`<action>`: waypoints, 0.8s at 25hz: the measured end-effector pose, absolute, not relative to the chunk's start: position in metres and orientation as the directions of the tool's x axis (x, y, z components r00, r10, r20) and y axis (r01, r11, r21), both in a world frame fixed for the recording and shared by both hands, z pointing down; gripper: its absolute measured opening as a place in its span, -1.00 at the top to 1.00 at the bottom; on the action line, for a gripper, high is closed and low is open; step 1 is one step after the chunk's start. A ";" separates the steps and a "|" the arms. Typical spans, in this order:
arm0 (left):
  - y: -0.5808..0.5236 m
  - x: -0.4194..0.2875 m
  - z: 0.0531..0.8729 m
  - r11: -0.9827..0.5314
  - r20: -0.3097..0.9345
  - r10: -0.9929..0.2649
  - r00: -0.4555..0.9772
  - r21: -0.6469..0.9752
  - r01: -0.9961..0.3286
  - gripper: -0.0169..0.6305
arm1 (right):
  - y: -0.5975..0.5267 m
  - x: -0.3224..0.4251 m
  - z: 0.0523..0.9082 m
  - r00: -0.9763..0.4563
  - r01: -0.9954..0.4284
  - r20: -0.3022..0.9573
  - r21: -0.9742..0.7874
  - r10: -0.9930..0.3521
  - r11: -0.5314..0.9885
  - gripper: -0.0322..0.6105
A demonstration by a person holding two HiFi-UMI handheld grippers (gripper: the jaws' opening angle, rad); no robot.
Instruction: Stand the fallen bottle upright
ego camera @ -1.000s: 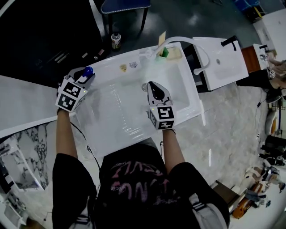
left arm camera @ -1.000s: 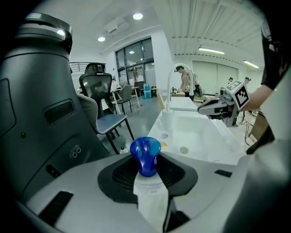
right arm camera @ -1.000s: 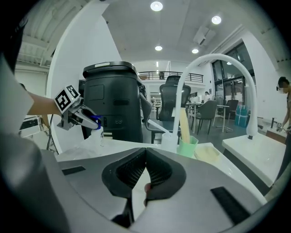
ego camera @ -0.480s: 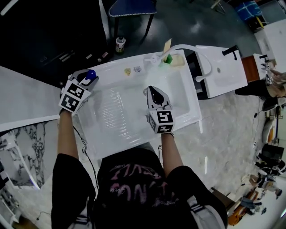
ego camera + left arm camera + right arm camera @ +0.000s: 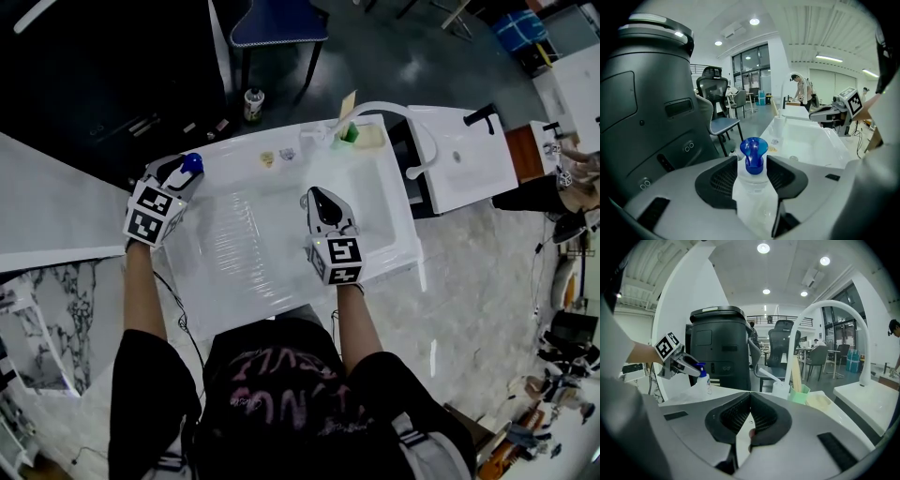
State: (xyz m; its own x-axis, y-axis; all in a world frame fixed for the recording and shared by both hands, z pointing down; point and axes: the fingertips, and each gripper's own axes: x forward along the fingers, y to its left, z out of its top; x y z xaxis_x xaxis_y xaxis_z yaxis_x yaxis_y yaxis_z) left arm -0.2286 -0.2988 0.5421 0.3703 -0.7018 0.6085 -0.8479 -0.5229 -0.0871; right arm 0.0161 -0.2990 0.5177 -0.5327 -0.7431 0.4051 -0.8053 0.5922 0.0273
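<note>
My left tool (image 5: 753, 161) is opening its jaws with the bottle (image 5: 752, 192) between them. The pads look to be just leaving its clear shoulders, and the blue cap (image 5: 753, 153) pokes up between the tips. The bottle stands upright on the white surface (image 5: 234, 169) at the far left corner of the sink (image 5: 281, 234), close to the edge.

My worry is the pull-back. If I draw the tool away at a slant or roll my wrist, one pad could drag on the shoulder or hook under the flared cap and tip the bottle over again. It looks light and narrow at the base, so I judge a small nudge would be enough. From that corner it could roll into the basin or off the back edge to the floor.

My right tool (image 5: 750, 416) is closed on nothing and hangs over the basin, well apart from the bottle, so it could not steady it.
</note>
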 end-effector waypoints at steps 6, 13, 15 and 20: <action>-0.275 -0.242 0.532 -0.420 0.581 -0.757 0.298 -0.085 -0.903 0.29 | -0.301 0.008 0.503 -0.578 -0.777 0.372 0.021 -0.727 0.629 0.86; -0.235 -0.255 0.515 -0.231 0.522 -0.838 0.157 -0.079 -0.970 0.41 | -0.298 -0.004 0.484 -0.651 -0.719 0.328 0.023 -0.685 0.695 0.86; -0.225 -0.253 0.507 -0.182 0.497 -0.859 0.125 -0.068 -0.981 0.47 | -0.297 -0.007 0.477 -0.674 -0.700 0.309 0.022 -0.671 0.714 0.86; -0.200 -0.245 0.483 -0.071 0.429 -0.902 0.038 -0.061 -0.996 0.67 | -0.290 -0.008 0.460 -0.715 -0.663 0.280 0.020 -0.641 0.749 0.86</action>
